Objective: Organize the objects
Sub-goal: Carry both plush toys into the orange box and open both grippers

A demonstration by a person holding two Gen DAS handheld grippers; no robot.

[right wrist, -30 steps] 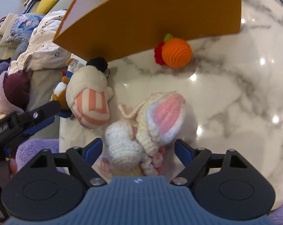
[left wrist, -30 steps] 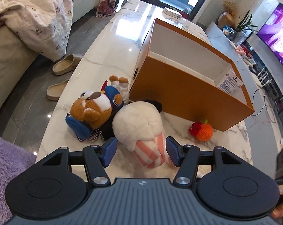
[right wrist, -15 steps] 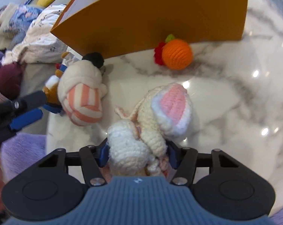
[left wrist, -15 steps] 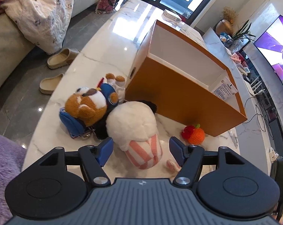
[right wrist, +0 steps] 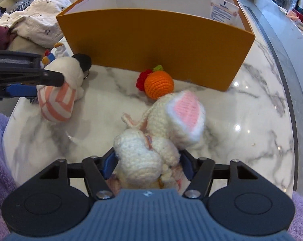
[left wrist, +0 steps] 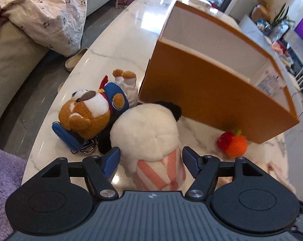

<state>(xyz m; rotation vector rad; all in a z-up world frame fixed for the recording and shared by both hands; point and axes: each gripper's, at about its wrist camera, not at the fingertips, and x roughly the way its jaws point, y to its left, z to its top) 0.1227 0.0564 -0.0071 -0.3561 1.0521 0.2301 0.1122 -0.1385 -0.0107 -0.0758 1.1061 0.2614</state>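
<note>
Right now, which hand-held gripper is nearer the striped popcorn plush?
Left. The left hand-held gripper straddles the popcorn plush; the right hand-held gripper is off beside it, around the crocheted bunny.

Orange box [right wrist: 155, 46] walls off the far side of the marble surface [right wrist: 241, 124]; top open, inside bare except a card at the right end. Crochet orange [right wrist: 159, 83] lies tight against its near wall. Bare marble to the right. Left edge crowded: popcorn plush [left wrist: 149, 138], bear plush [left wrist: 87, 114] touching.
</note>
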